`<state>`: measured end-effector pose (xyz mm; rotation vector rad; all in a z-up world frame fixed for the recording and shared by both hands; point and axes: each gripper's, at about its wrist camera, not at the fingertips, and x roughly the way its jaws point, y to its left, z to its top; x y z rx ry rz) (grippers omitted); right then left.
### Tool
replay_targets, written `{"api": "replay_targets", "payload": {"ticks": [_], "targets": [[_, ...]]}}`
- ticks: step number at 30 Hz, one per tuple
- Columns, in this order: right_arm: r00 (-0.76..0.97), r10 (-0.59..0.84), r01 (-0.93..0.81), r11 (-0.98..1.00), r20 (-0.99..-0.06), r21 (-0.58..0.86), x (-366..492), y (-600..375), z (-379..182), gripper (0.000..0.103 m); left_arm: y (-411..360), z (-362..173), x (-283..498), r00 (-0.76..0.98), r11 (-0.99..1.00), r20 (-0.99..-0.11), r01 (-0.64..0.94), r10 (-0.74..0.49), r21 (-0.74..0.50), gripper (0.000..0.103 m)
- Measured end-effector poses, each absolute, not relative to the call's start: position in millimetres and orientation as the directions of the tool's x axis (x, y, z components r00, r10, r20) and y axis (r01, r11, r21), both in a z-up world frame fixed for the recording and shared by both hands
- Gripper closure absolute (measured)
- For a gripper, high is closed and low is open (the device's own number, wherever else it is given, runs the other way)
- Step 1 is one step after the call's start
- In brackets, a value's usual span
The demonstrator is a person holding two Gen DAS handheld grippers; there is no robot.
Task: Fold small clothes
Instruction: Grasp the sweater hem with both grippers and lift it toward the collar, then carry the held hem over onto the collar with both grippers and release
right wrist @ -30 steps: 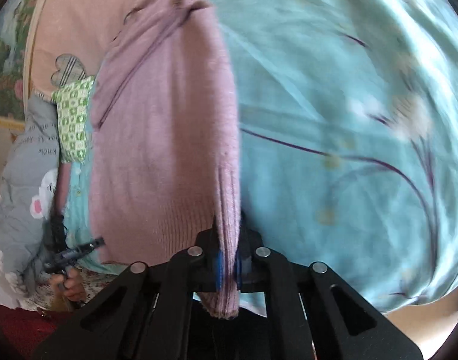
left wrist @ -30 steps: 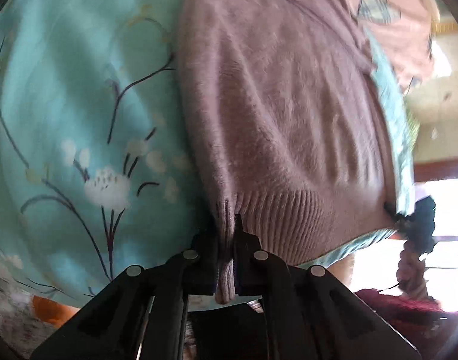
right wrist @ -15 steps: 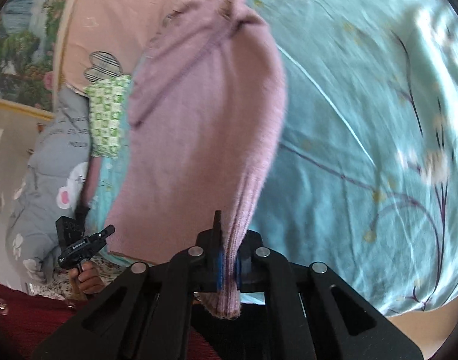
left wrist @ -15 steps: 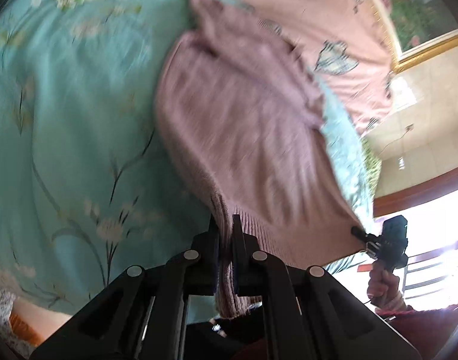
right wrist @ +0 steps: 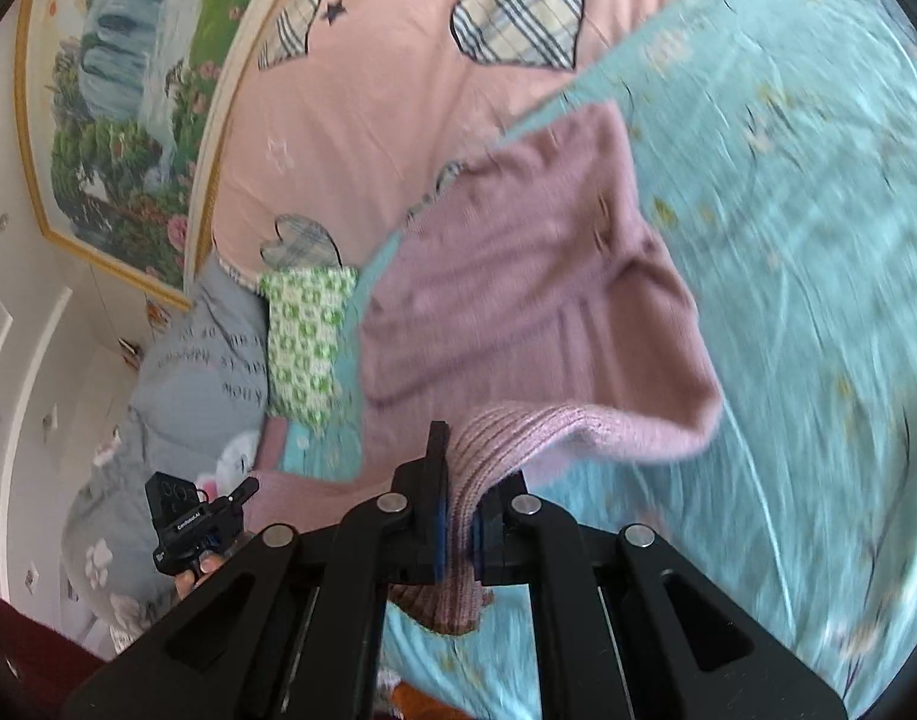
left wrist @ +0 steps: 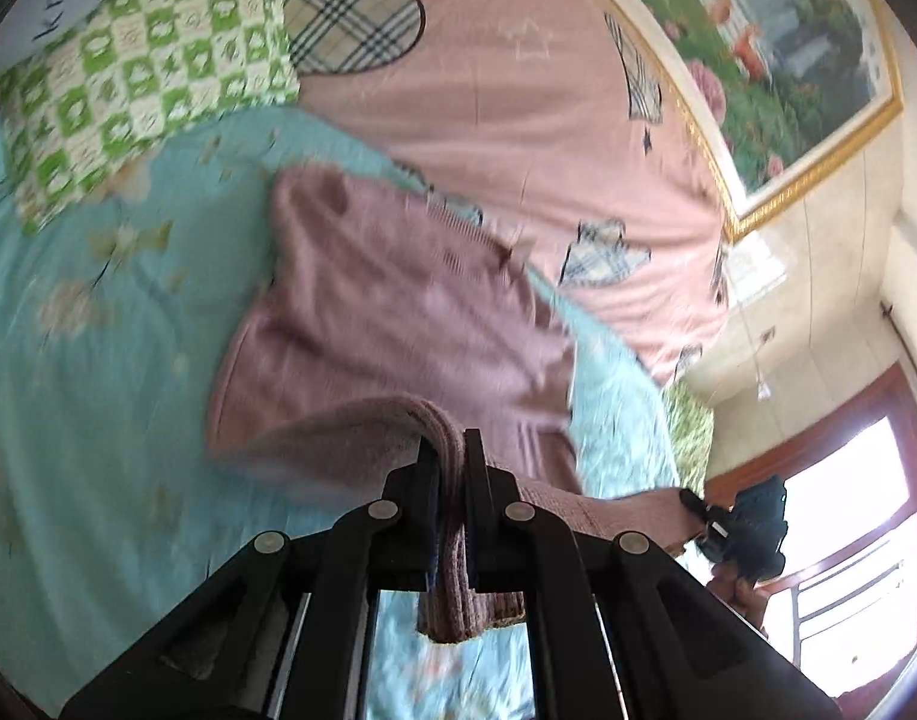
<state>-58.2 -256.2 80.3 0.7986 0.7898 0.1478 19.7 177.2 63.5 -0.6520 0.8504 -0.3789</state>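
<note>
Mauve sweater (left wrist: 398,312) hem pinched in both closed hand-held grippers, left (left wrist: 452,480), right (right wrist: 458,480)

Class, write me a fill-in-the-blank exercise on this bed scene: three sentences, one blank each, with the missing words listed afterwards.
1. Both the left gripper and the right gripper are shut on the ribbed hem of a mauve knitted ____.
2. The garment's far end lies on a bedspread whose main colour is ____.
3. The pink quilt behind it carries plaid patches shaped like ____.

Missing words: sweater; turquoise; hearts
</note>
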Motion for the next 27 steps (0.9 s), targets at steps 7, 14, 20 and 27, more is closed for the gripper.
{"api": "replay_targets", "payload": {"ticks": [7, 14, 20, 27], "targets": [[0.739, 0.363, 0.161, 0.723, -0.567, 0.672, 19, -284, 85, 0.097, 174, 63, 98, 0.672, 0.74, -0.537, 0.024, -0.51, -0.672, 0.1], [0.731, 0.35, 0.154, 0.752, -0.586, 0.641, 109, -306, 78, 0.097, 170, 42, 175, 0.683, 0.759, -0.573, -0.041, -0.453, -0.65, 0.1], [0.693, 0.356, 0.178, 0.759, -0.627, 0.627, 177, -323, 51, 0.097, 181, 8, 234, 0.673, 0.768, -0.624, -0.129, -0.397, -0.628, 0.1], [0.648, 0.339, 0.242, 0.758, -0.682, 0.606, 222, -343, 7, 0.097, 182, -24, 284, 0.653, 0.787, -0.669, -0.177, -0.355, -0.59, 0.1]]}}
